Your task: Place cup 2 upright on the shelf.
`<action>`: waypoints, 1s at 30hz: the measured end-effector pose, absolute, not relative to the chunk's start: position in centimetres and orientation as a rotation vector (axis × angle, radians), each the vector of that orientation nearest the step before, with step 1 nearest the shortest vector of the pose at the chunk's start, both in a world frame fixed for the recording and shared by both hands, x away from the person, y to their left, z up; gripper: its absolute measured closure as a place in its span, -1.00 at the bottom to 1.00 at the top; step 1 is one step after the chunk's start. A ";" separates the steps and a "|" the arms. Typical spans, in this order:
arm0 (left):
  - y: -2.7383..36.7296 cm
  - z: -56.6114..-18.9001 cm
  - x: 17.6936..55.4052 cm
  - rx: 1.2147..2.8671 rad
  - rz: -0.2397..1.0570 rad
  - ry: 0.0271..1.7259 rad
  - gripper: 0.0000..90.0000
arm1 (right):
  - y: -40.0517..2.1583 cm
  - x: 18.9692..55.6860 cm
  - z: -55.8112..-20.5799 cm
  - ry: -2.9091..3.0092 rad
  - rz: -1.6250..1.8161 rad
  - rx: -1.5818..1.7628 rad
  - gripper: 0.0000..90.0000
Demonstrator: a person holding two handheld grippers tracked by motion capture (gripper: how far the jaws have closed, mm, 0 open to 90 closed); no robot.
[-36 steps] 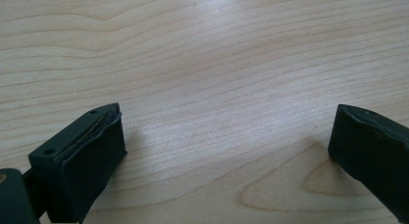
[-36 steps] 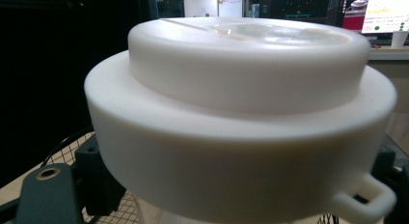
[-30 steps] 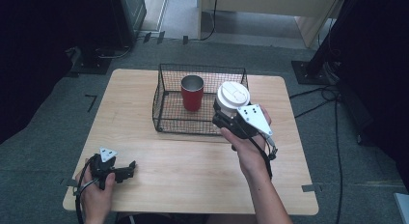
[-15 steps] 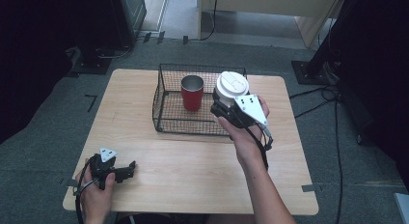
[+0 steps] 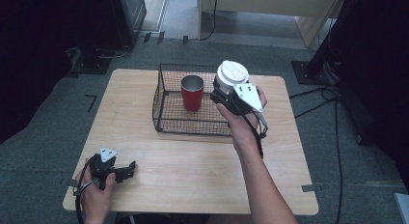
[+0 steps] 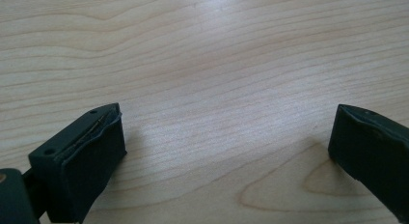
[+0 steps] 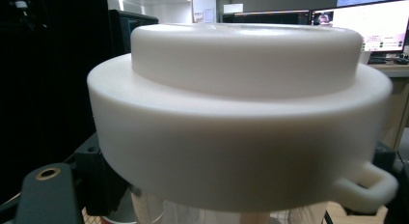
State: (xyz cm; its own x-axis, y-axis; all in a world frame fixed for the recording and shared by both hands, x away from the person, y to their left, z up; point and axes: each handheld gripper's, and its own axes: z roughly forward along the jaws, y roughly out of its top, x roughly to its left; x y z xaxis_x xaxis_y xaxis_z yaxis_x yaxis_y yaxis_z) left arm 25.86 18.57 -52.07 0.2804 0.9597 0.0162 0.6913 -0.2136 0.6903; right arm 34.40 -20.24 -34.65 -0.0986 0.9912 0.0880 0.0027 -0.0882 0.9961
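The right gripper (image 5: pixel 225 97) clamps a white-lidded cup (image 5: pixel 231 75) just below its lid, holding it upright, lid up, above the right end of the wire basket (image 5: pixel 166 119). A red cup (image 5: pixel 191 93) stands inside the basket.

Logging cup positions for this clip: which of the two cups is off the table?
The white-lidded cup, gripped by the right gripper above the wire basket's right side. The red cup stands inside the basket, lidless.

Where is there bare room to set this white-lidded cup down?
Inside the wire basket, the floor right of the red cup is free, below the white-lidded cup. The table is bare between basket and front edge. The left hand-held gripper crowds the front-left corner.
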 end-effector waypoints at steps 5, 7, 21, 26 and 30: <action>18.6 -52.1 25.9 1.984 0.610 1.476 -1.00 | -20.2 35.8 -35.0 1.223 1.343 1.229 -0.64; 18.6 -52.1 25.9 1.985 0.610 1.475 -1.00 | -20.2 36.3 -35.2 1.222 1.342 1.235 -0.64; 18.6 -52.1 25.9 1.983 0.609 1.477 -1.00 | -20.2 39.3 -37.5 1.238 1.314 1.233 -0.64; 18.6 -52.1 25.9 1.985 0.609 1.477 -1.00 | -20.0 40.4 -38.3 1.256 1.296 1.221 -0.64; 18.6 -52.1 25.9 1.986 0.610 1.475 -1.00 | -20.2 41.3 -38.9 1.247 1.290 1.243 -0.64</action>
